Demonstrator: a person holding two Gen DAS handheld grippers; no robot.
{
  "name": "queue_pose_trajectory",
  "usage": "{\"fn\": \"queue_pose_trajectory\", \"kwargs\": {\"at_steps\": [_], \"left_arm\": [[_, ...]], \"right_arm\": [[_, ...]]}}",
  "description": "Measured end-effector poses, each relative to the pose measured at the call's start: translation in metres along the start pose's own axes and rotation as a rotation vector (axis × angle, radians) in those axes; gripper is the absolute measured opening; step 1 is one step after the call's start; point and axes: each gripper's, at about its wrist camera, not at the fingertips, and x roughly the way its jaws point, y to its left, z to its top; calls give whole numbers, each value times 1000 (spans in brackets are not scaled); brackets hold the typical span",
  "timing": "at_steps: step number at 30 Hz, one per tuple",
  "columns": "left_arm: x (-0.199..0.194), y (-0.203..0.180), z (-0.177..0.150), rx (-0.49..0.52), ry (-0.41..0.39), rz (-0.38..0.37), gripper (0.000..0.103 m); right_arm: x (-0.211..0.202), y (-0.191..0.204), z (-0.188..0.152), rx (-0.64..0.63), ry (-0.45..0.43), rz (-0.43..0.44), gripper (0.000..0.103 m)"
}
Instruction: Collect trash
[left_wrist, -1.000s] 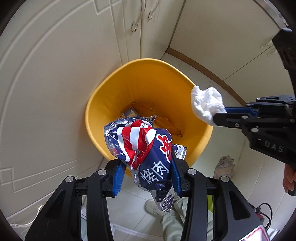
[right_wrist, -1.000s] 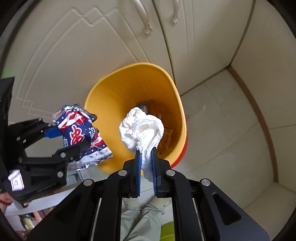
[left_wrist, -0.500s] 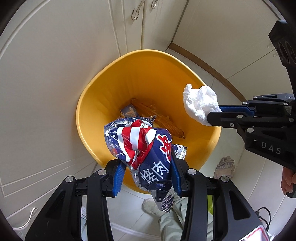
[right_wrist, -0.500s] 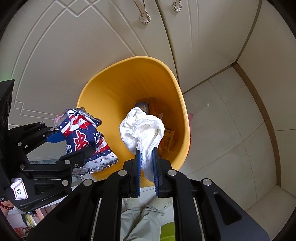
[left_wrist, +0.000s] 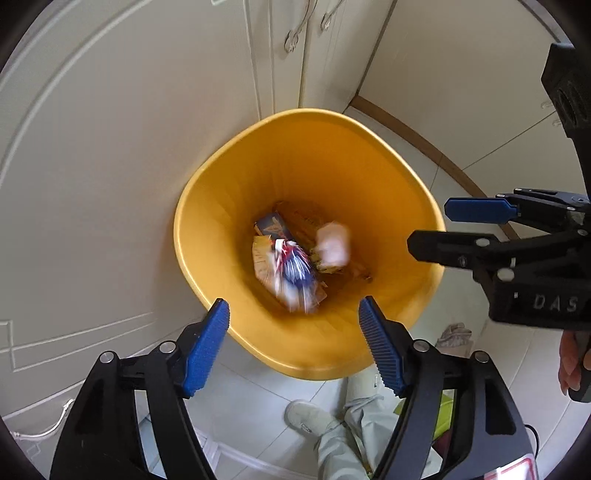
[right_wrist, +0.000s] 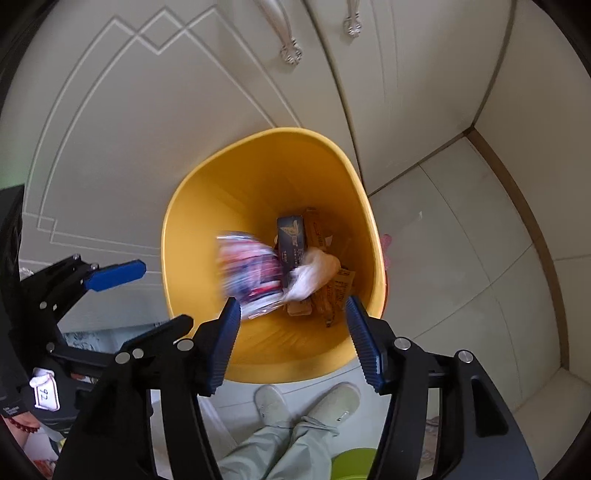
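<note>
A yellow trash bin stands on the floor below both grippers. The red, white and blue snack wrapper is blurred inside the bin, falling. The white crumpled tissue is also blurred inside the bin. My left gripper is open and empty above the bin's near rim. My right gripper is open and empty above the bin; it also shows in the left wrist view.
Other packets and a blue box lie at the bin's bottom. Cream cabinet doors stand behind the bin. The person's shoes are on the tiled floor below. A crumpled scrap lies on the floor.
Both grippers opened and let go. The wrapper and the tissue dropped into the bin and are blurred in mid-fall.
</note>
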Motion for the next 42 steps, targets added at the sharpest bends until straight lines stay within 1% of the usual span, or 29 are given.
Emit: {"fn": "queue_pose_trajectory", "kwargs": {"at_steps": [4, 7, 8, 11, 12, 13, 15, 17, 19, 20, 22, 23, 24, 25, 27, 28, 29, 31, 32, 34, 35, 36, 39, 41, 42], "left_arm": [[-13, 0, -6, -8, -7, -5, 72], [-30, 3, -16, -33, -7, -16, 73], [-38, 5, -20, -46, -9, -26, 74], [-62, 6, -33, -98, -12, -40, 84], [-71, 7, -37, -116, -14, -49, 85], [-79, 6, -42, -128, -16, -51, 85], [-96, 6, -50, -153, -28, -33, 93], [-108, 7, -58, -186, -42, -21, 97], [-119, 11, -70, -242, -51, -5, 98], [-122, 13, -74, -264, -52, 3, 98], [-125, 15, -84, -310, -47, 72, 98], [-125, 17, -89, -334, -44, 93, 98], [-125, 19, -93, -359, -43, 108, 98], [-124, 20, -96, -390, -41, 119, 98], [-120, 25, -102, -478, -29, 109, 98], [-116, 25, -105, -528, -25, 105, 98], [-114, 27, -107, -572, -25, 107, 98], [-107, 27, -107, -684, -30, 107, 98], [-108, 26, -111, -734, -31, 108, 98], [-106, 19, -113, -864, -22, 115, 98], [-109, 16, -116, -910, -22, 113, 98], [-111, 12, -117, -979, -28, 122, 98], [-117, -1, -115, -1094, -45, 134, 98], [-125, -8, -114, -1120, -51, 165, 98], [-131, -12, -114, -1124, -56, 180, 98]], "right_arm": [[-20, 0, -5, 33, -29, 0, 60], [-48, 8, -14, 45, -52, 2, 60], [-58, 13, -17, 47, -61, 1, 60], [-86, 32, -28, 46, -82, -11, 60], [-92, 35, -30, 45, -87, -19, 61], [-103, 43, -34, 45, -96, -36, 62], [-115, 52, -41, 36, -109, -57, 65], [-132, 65, -48, 20, -134, -107, 69], [-141, 71, -49, -12, -152, -150, 72], [-145, 76, -51, -43, -160, -196, 74], [-146, 80, -51, -97, -162, -247, 80], [-145, 83, -49, -135, -162, -285, 82], [-144, 83, -48, -155, -162, -301, 89], [-142, 82, -45, -178, -161, -310, 91], [-134, 80, -34, -239, -145, -333, 91], [-129, 78, -28, -270, -130, -361, 91], [-124, 78, -24, -293, -110, -367, 91], [-118, 75, -12, -366, -79, -331, 91], [-116, 72, -8, -394, -67, -327, 91], [-115, 71, -1, -427, -41, -304, 91], [-117, 68, 3, -442, -30, -284, 91], [-117, 66, 6, -458, -20, -260, 91], [-118, 63, 7, -518, 22, -220, 91], [-119, 63, 4, -561, 46, -220, 91], [-123, 63, 2, -581, 33, -227, 91]]}}
